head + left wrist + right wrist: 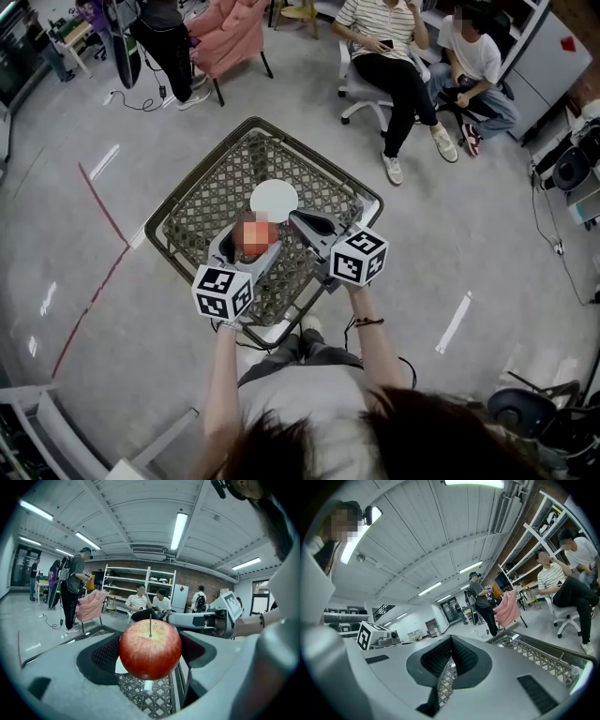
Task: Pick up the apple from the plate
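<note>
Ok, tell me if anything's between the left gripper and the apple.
Nothing visible is. The apple sits clamped between the jaws of the left gripper, off the white plate and above the mesh table.

Bright ceiling tubes, soft shadows, fisheye-warped edges, dark corners.

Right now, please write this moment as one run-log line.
left gripper: shut on apple | apple: held clear of plate | right gripper: shut, empty | plate: bare
</note>
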Motion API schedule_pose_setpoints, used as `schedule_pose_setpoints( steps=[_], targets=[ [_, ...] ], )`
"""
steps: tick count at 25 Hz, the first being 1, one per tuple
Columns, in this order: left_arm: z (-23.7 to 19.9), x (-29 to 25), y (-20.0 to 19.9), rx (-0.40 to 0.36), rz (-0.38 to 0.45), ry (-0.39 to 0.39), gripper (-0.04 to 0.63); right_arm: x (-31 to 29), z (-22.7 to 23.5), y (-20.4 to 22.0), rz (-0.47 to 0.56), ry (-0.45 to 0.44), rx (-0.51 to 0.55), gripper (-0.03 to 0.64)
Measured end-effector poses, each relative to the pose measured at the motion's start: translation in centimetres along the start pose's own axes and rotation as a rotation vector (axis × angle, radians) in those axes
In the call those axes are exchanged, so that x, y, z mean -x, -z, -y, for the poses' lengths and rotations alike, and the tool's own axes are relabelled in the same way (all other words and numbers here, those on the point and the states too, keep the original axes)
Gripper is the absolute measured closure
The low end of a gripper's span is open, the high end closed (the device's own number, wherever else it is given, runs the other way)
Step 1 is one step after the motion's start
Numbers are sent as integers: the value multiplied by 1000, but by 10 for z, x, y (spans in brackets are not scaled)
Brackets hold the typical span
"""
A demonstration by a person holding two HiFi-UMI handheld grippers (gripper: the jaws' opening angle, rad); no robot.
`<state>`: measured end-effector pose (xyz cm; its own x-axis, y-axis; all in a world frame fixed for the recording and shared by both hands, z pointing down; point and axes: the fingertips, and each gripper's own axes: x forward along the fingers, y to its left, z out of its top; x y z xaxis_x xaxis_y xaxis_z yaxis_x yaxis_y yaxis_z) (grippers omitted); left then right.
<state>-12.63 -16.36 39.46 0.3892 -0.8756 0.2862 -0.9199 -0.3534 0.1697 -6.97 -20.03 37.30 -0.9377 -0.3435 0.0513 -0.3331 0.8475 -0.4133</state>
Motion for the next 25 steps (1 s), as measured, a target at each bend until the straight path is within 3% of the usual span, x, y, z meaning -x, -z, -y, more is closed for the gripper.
schedule_pose_setpoints(
  steps=[25],
  targets=[
    [2, 6, -17, -29, 29, 7, 189, 6, -11, -12, 23, -20, 36, 607]
  ],
)
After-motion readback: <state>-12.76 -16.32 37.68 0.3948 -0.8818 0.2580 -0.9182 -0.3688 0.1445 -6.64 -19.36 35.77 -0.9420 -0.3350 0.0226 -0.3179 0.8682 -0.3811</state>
